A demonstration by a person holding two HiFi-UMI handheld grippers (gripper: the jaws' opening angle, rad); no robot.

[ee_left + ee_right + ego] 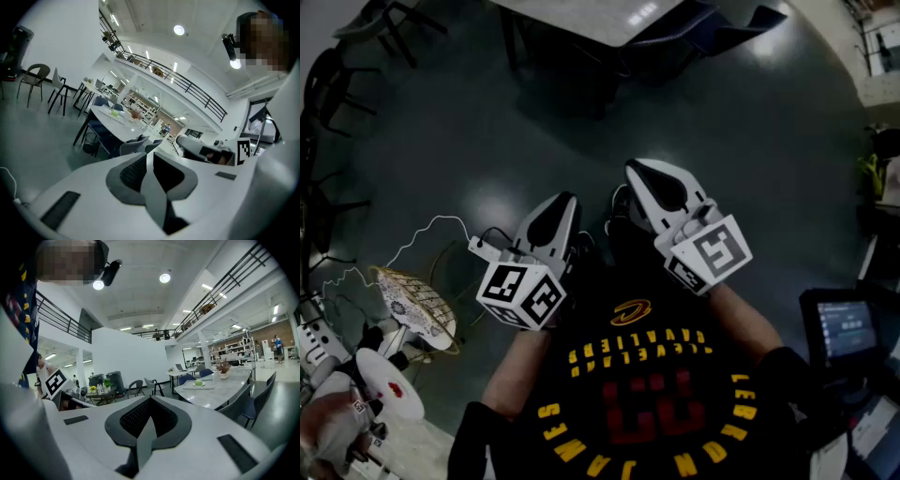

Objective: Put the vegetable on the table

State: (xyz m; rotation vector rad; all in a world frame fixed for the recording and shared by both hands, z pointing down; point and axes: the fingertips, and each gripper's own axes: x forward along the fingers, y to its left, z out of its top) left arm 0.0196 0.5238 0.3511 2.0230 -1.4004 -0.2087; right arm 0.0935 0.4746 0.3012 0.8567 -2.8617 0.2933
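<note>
While the left gripper (151, 155) and right gripper (150, 402) have jaws together, empty, the vegetable (199, 382) sits far off on a tray (187, 386), seemingly round, firm, light, best pinched across its middle.

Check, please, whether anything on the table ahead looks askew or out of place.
Nothing stands out: the green vegetable rests in its tray on the white table, a potted plant beside it, nothing visibly spilled.

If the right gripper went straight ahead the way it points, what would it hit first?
Nothing close: open floor, then probably the dark chair by the far wall. The table lies off right.
</note>
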